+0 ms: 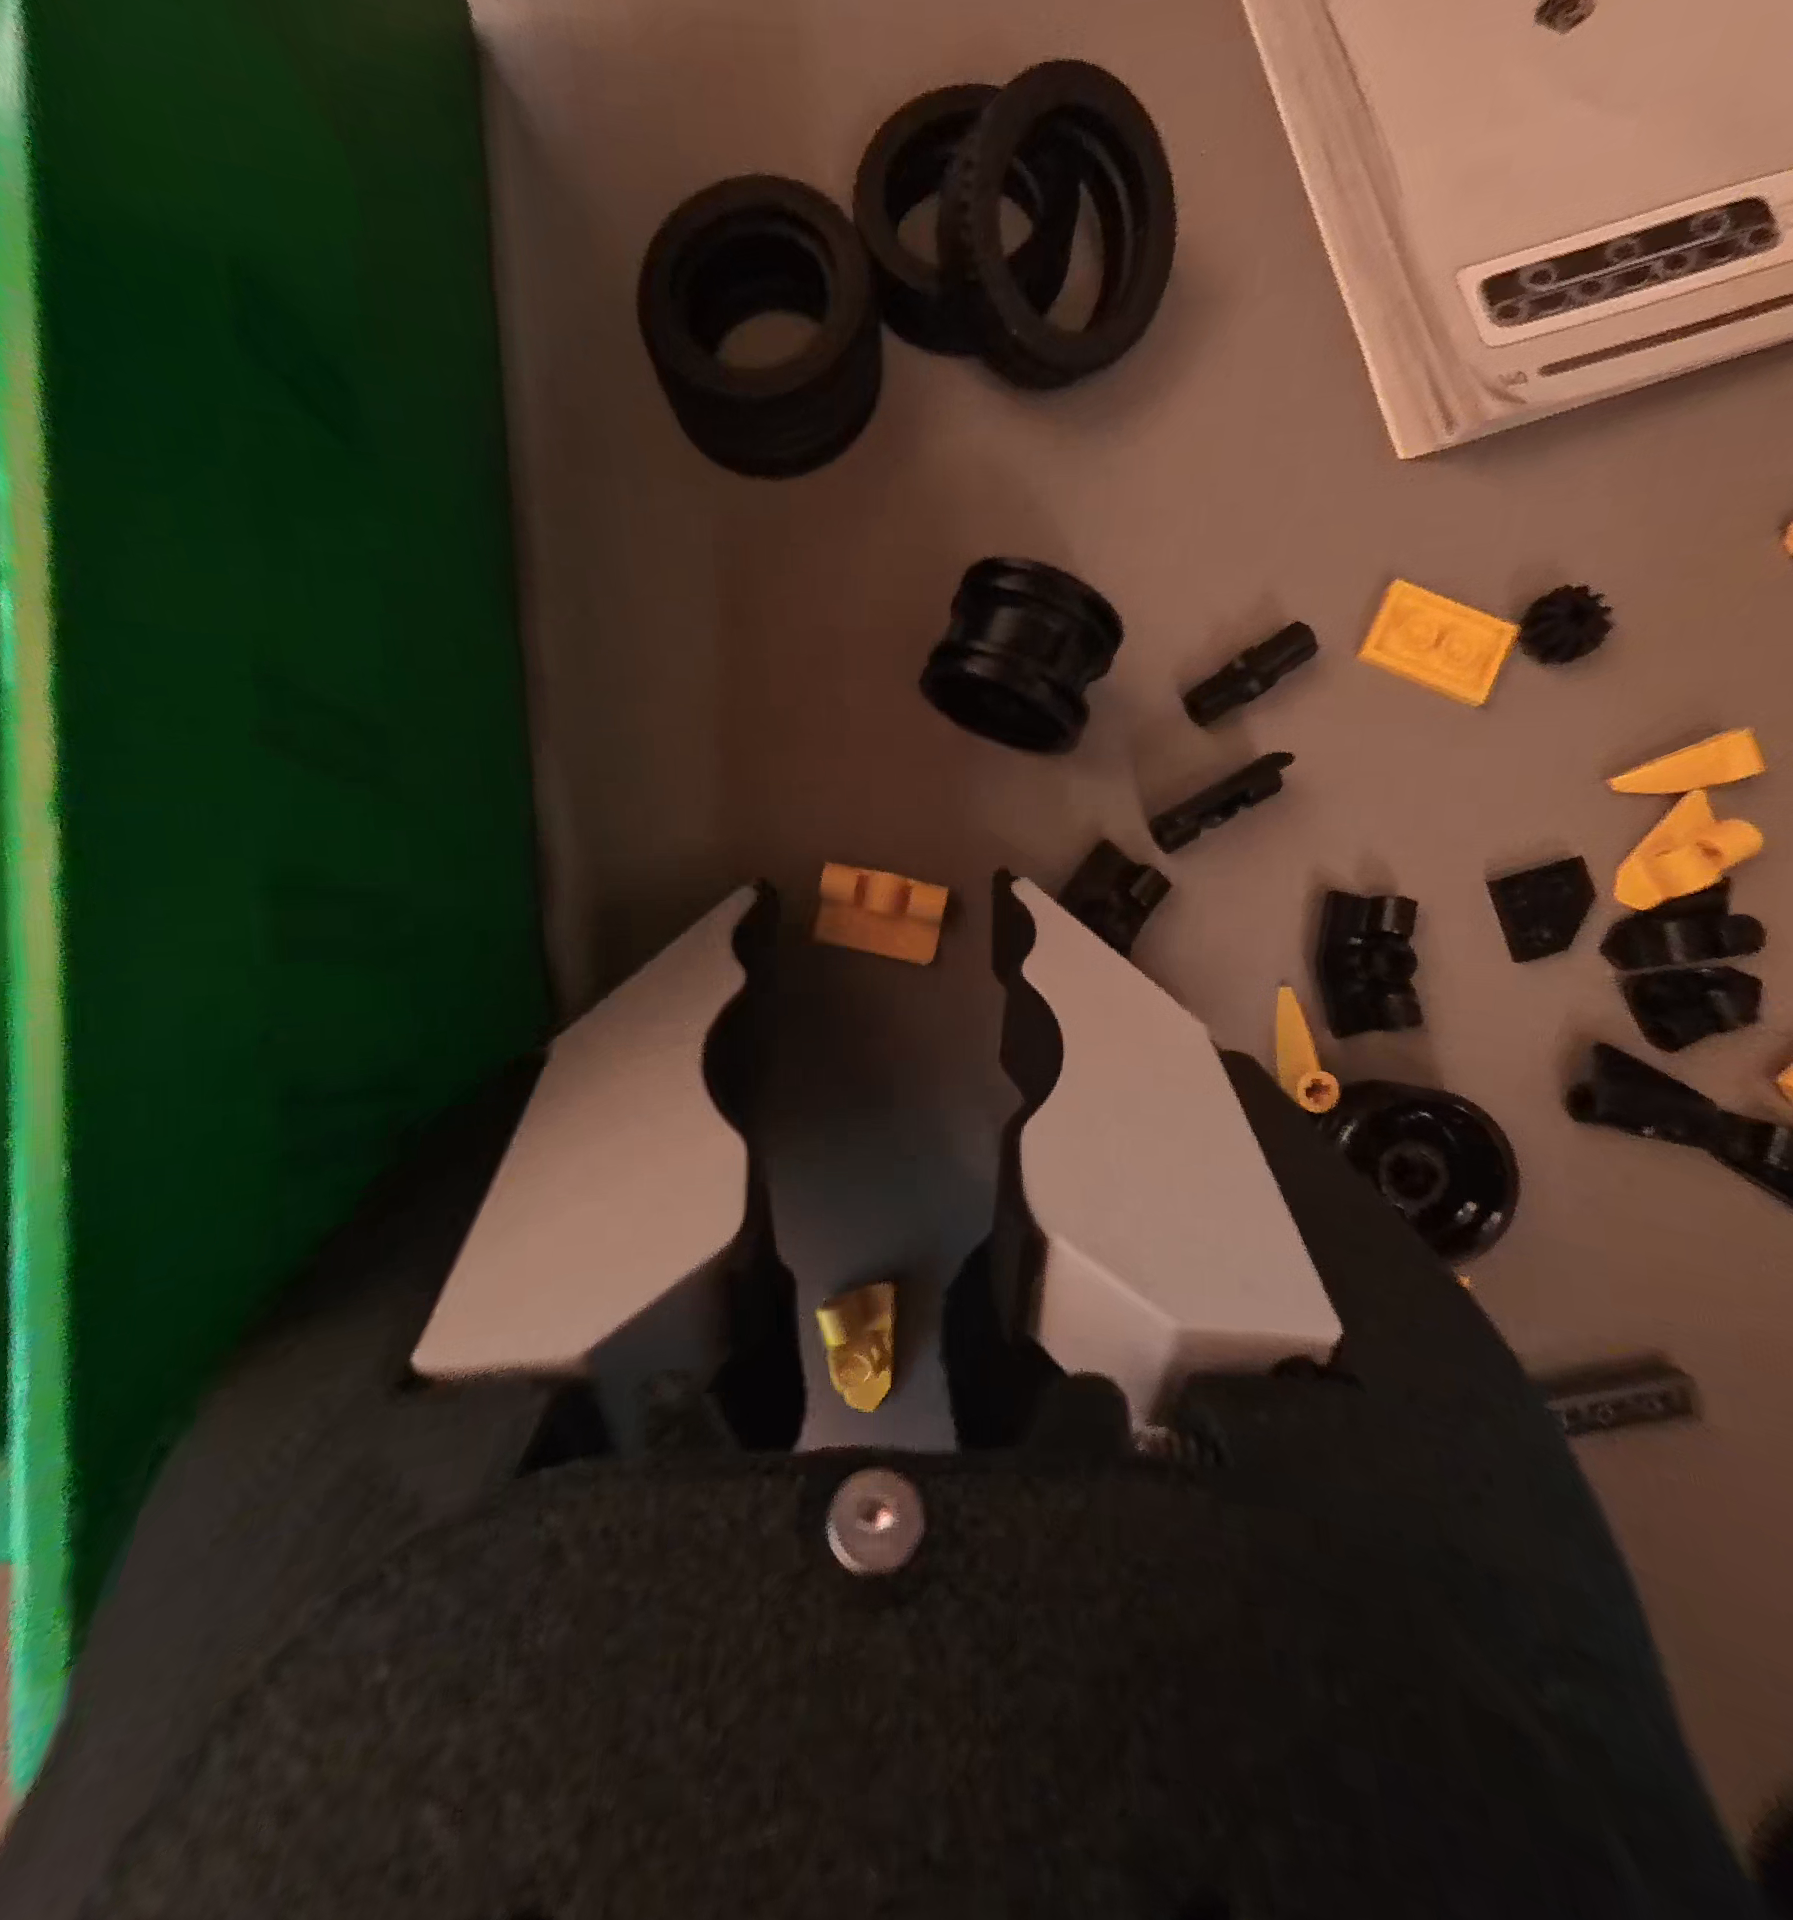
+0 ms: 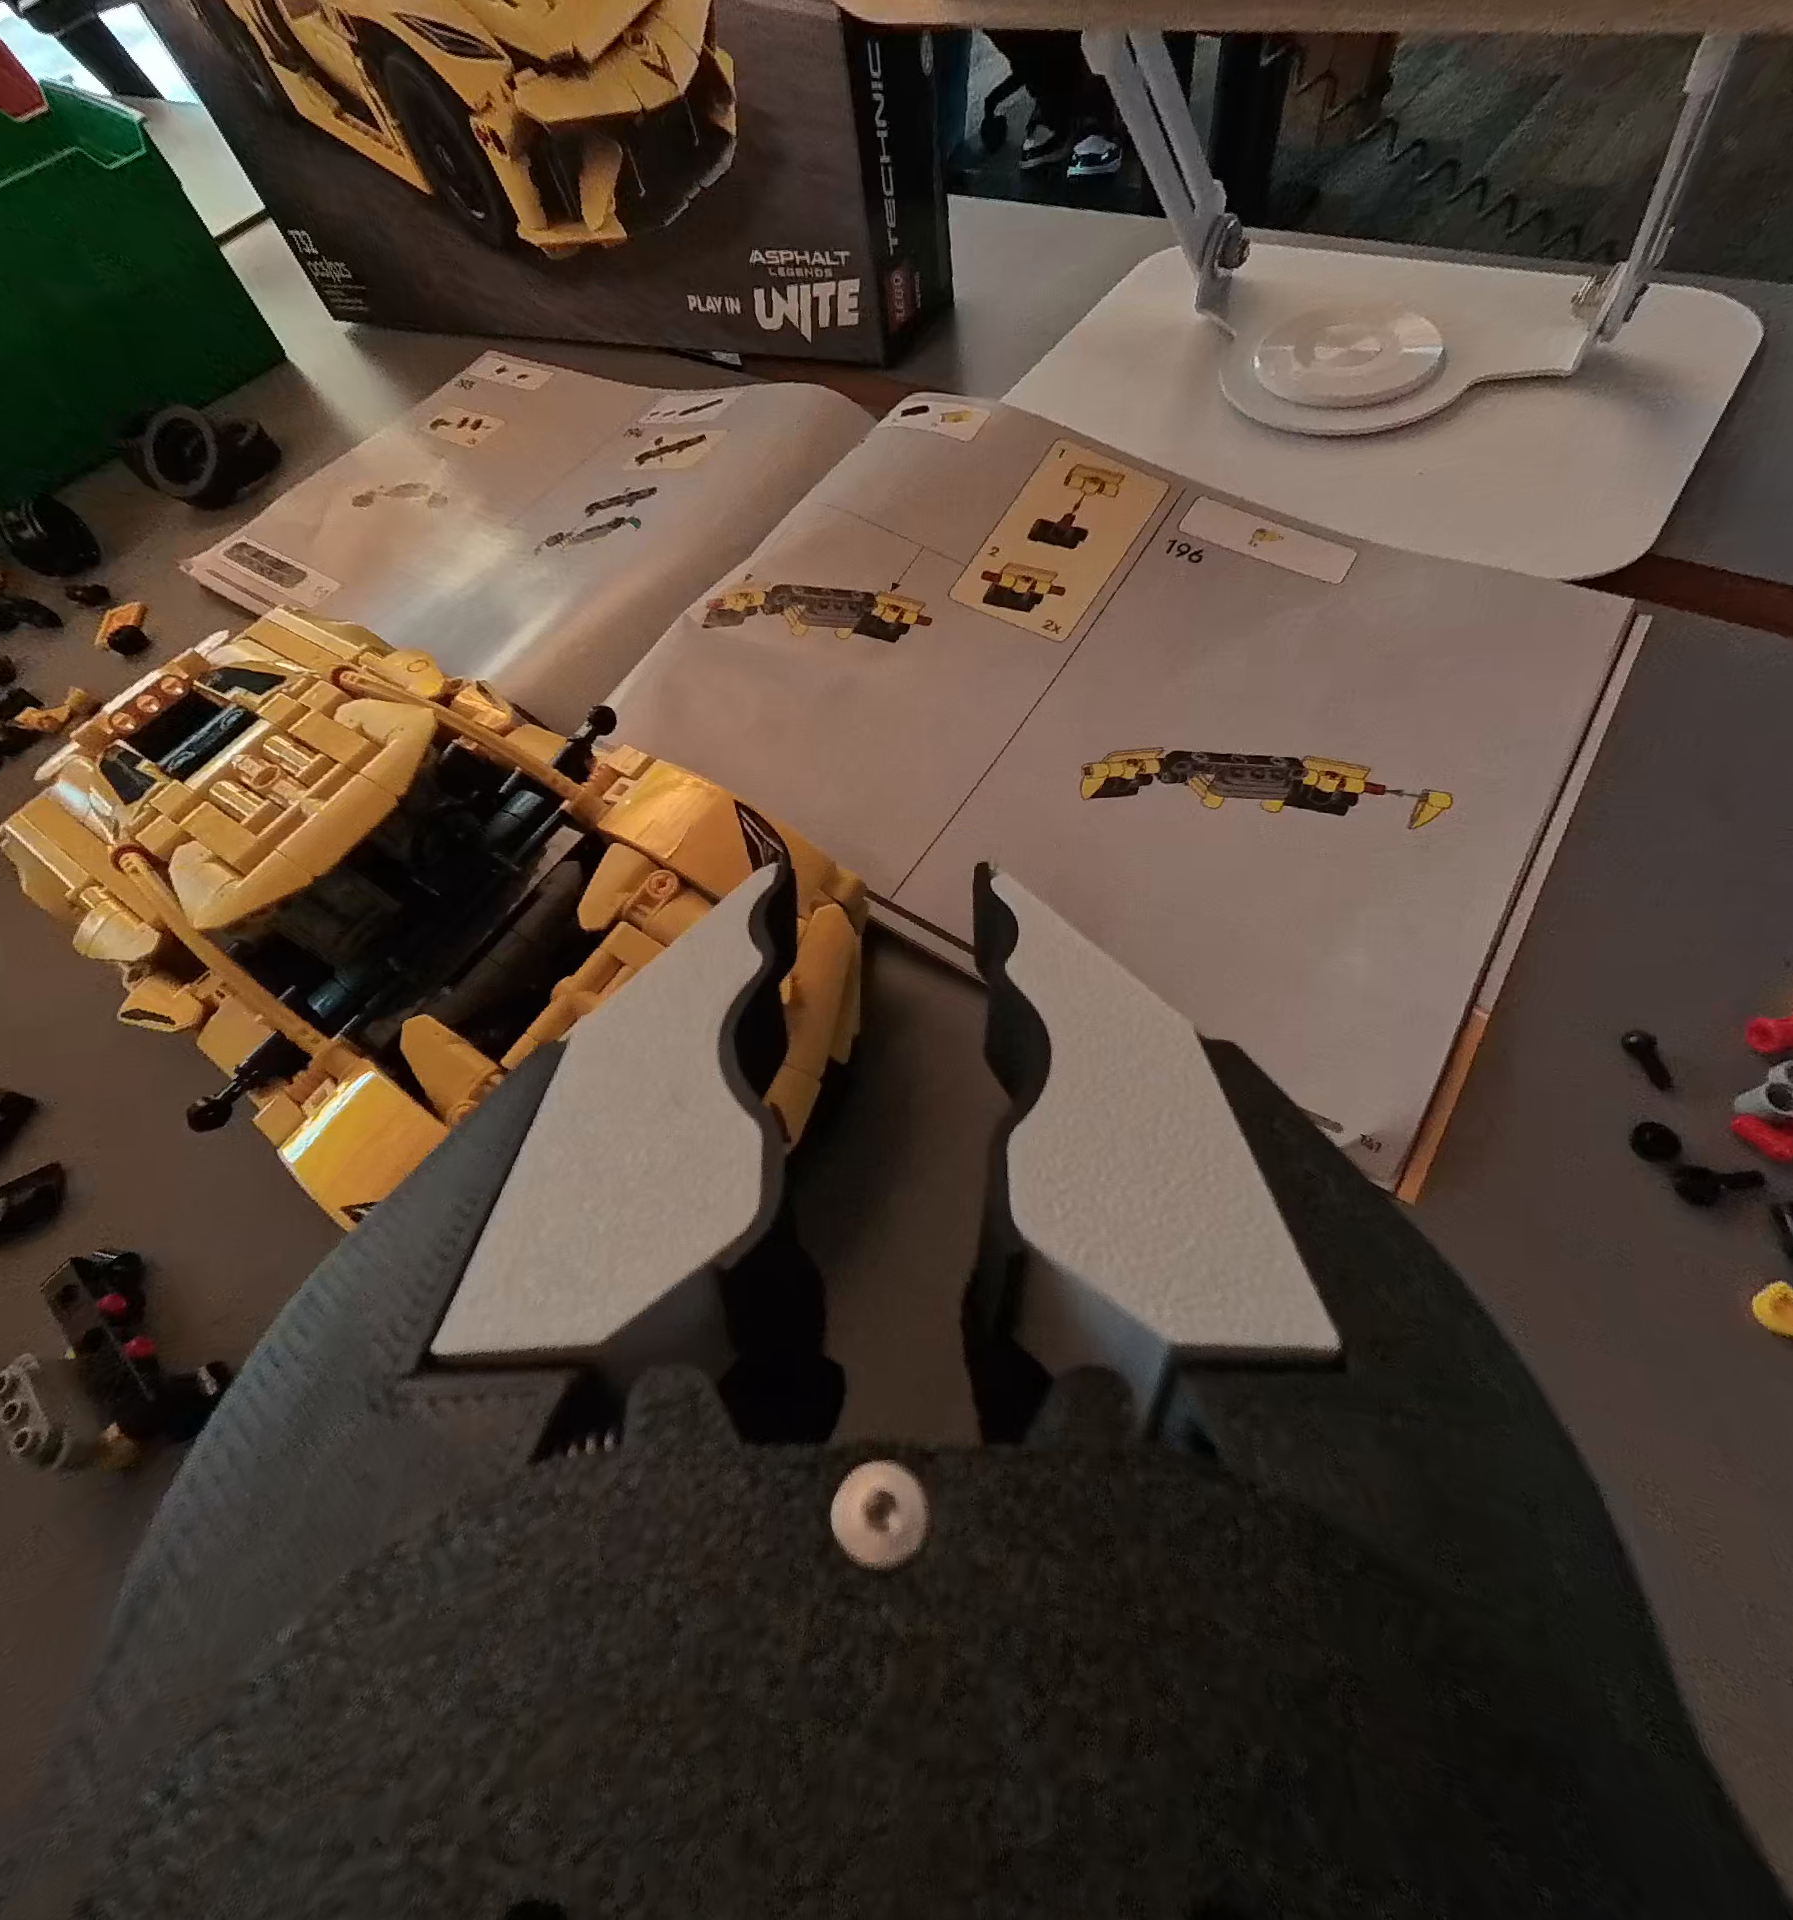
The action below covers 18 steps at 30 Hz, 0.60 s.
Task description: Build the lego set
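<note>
Left wrist view: a green bin (image 1: 248, 623) fills the left side of the frame, its wall close beside the left gripper (image 1: 879, 894); its contents cannot be seen. Black tyres (image 1: 902, 260) lie at upper centre on the counter (image 1: 663, 623), a black wheel rim (image 1: 1022, 655) below them. A small yellow piece (image 1: 879, 914) lies at the fingertips between the open jaws, not gripped. Loose black and yellow pieces (image 1: 1598, 914) crowd the right side.

Right wrist view: the set's box (image 2: 580, 166) stands at upper centre. The open instruction booklet (image 2: 1183, 727) spans mid-frame, a white stand base (image 2: 1494, 416) at upper right. The yellow car model (image 2: 372, 883) sits at centre left, touching the booklet's edge. The right gripper (image 2: 876, 883) hangs over the car's near end with jaws apart, empty. Small red, grey and black pieces (image 2: 1765, 1122) lie at right; bare counter separates them from the booklet.
</note>
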Motion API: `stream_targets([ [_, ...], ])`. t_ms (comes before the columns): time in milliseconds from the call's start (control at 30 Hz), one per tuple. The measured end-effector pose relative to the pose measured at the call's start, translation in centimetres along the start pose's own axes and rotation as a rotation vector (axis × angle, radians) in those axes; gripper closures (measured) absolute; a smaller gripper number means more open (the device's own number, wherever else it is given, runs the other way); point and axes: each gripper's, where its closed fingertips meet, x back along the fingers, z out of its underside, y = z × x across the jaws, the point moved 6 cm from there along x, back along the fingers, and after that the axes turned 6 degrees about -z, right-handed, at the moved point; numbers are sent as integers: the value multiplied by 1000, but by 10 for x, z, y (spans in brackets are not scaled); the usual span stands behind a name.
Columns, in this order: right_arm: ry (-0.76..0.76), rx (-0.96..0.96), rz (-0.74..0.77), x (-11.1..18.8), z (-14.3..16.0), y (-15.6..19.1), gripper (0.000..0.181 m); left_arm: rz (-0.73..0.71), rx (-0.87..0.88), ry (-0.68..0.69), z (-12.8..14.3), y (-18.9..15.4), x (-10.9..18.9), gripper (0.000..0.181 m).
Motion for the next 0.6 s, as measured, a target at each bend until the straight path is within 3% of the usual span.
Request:
stream_targets([
  [133,-1,-4,-6,0,0,0,149,60,24,-18,2,-4,0,157],
  [267,-7,0,-7,1,-2,1,149,61,21,-8,3,-5,3,157],
  [400,-17,0,-10,2,-3,3,150,35,19,-89,-10,-15,34,156],
  [467,-17,4,-10,3,-4,4,150,96,8,-189,-26,-44,62,156],
  [600,-25,24,-2,5,-7,6,150,419,-136,-259,-35,-158,95,157],
])
